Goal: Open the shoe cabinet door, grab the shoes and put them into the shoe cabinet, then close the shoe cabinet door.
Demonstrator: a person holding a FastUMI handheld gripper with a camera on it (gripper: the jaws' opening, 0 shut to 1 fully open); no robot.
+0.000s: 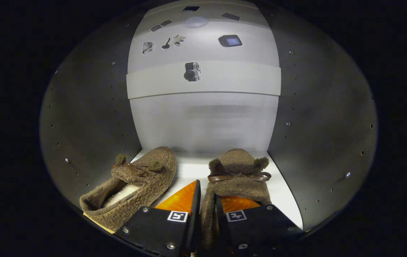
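Fingers (207, 200) pinch right shoe (238, 175) rim inside cabinet (93, 117).

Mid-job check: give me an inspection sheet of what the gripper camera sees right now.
Surface: white cabinet shelf, bare between the shoes.
Job's things: left shoe lies on the shelf, angled, opening showing; right shoe sits toe inward, its side wall between the fingers.
Clutter: nothing seen.
Grippers: gripper closed on the right shoe's side wall, both fingers pressing it.
Cables: nothing seen.
Surroundings: dark side walls with rows of holes; pale back panel with a band and small stickers above.
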